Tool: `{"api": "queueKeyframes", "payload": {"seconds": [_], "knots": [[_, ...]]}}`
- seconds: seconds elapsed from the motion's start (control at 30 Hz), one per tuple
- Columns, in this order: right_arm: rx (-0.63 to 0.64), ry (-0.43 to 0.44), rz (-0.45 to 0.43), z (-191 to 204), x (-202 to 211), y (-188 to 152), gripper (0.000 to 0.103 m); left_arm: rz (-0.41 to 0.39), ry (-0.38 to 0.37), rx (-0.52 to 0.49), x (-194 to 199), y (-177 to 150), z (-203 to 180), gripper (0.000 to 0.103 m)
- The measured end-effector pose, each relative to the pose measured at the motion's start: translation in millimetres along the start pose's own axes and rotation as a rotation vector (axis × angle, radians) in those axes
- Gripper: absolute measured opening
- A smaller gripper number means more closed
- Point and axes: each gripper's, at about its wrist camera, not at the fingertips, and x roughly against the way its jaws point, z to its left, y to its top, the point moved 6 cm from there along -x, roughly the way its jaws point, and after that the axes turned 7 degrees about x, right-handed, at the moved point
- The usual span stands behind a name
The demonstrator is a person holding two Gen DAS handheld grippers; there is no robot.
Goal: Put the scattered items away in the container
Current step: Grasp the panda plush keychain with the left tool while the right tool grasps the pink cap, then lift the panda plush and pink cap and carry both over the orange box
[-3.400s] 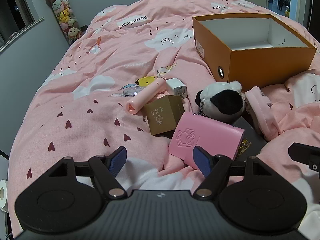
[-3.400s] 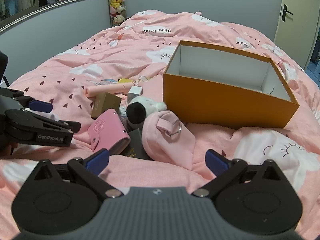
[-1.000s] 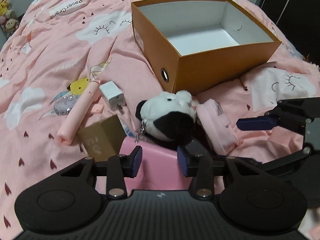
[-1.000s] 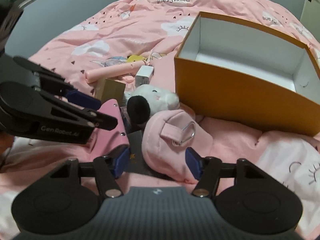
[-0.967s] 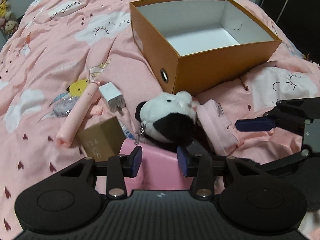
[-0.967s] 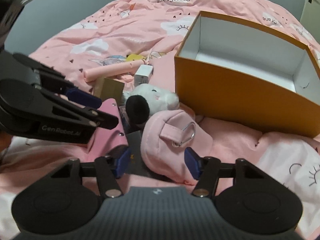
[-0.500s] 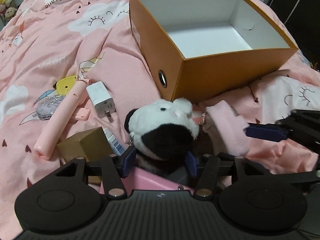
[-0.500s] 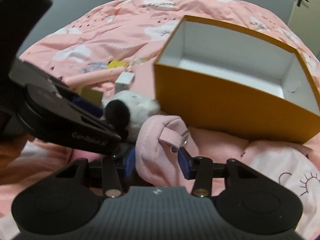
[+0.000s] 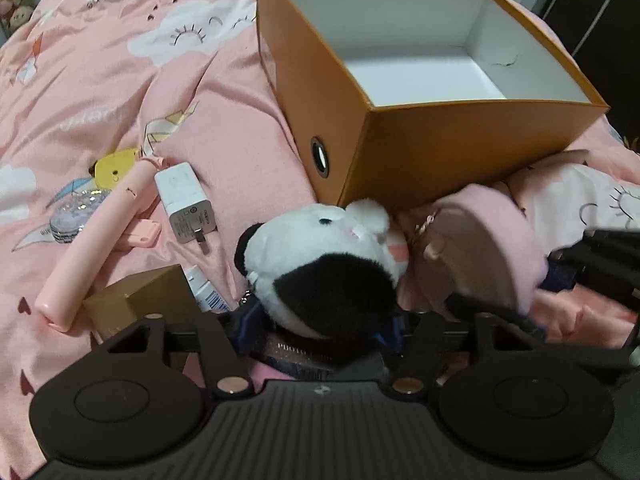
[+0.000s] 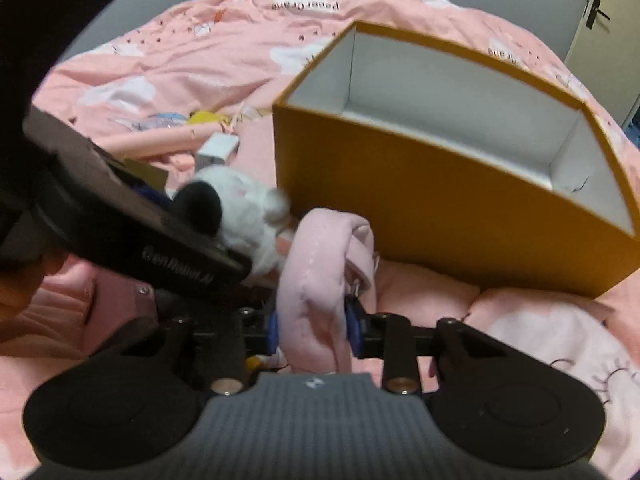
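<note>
The black-and-white panda plush (image 9: pixel 320 248) lies in front of the orange box (image 9: pixel 460 152), whose white inside holds nothing. My left gripper (image 9: pixel 318 326) is open, its blue pads standing either side of the panda's black underside; fur hides the pad faces. Right of the panda is the pink pouch (image 10: pixel 320 272), squeezed upright between the blue pads of my right gripper (image 10: pixel 313 326), whose jaws are closing on it. The pouch (image 9: pixel 480 240) also shows in the left wrist view, with the right gripper's dark fingers behind it. The box (image 10: pixel 440 208) stands just beyond the pouch.
On the pink duvet left of the panda lie a pink stick-shaped gadget (image 9: pixel 96 236), a white charger (image 9: pixel 186 204), a gold carton (image 9: pixel 144 300), a small tube (image 9: pixel 204 292), a yellow charm (image 9: pixel 114 166) and a glittery disc (image 9: pixel 74 216). A dark photo book (image 9: pixel 304 350) lies under the panda.
My left gripper came forward and down over the panda, and its jaws widened around it. The right jaws narrowed onto the pink pouch, which now stands pinched upright.
</note>
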Motion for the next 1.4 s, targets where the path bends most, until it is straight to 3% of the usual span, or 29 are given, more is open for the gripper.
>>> {"api": "queueKeyframes", "payload": {"seconds": [0.27,0.3,0.33,0.43,0.5,0.6,0.7,0.77,0.83,0.87,0.97,1.17,1.3,1.4], "knots": [[0.030,0.008,-0.096,-10,52,24,0.032,-0.037,-0.057,-0.016,34,-2,-1,0.048],[0.028,0.016,-0.106,-9,54,28,0.032,-0.042,-0.064,-0.019,38,-2,-1,0.040],[0.026,0.022,-0.115,-10,60,31,0.032,-0.044,-0.077,-0.018,44,-1,-2,0.003],[0.022,0.030,-0.147,-17,79,41,0.032,-0.059,-0.161,-0.001,64,4,-3,0.000],[0.026,0.022,-0.164,-21,87,47,0.032,-0.093,-0.142,-0.024,72,10,-4,0.000],[0.024,0.025,-0.153,-22,87,50,0.032,-0.079,-0.129,-0.029,70,13,-4,0.000],[-0.003,0.067,-0.112,-21,77,45,0.032,-0.047,-0.128,0.046,62,12,2,0.003],[-0.026,0.083,-0.089,-21,68,39,0.032,-0.045,-0.123,0.107,59,10,8,0.018],[-0.049,0.084,-0.070,-23,57,34,0.032,-0.050,-0.115,0.192,53,10,16,0.048],[-0.061,0.087,-0.061,-23,52,30,0.032,-0.058,-0.116,0.247,49,11,19,0.054],[-0.111,0.107,-0.018,-26,31,22,0.032,-0.061,-0.118,0.339,40,8,22,0.057],[-0.160,0.110,0.031,-30,2,6,0.036,-0.041,-0.093,0.412,13,9,22,0.064],[-0.159,0.112,0.024,-28,-2,-1,0.050,-0.057,-0.085,0.457,6,12,23,0.074],[-0.144,0.090,0.021,-25,-2,-6,0.055,-0.054,-0.088,0.512,-3,11,27,0.082]]}}
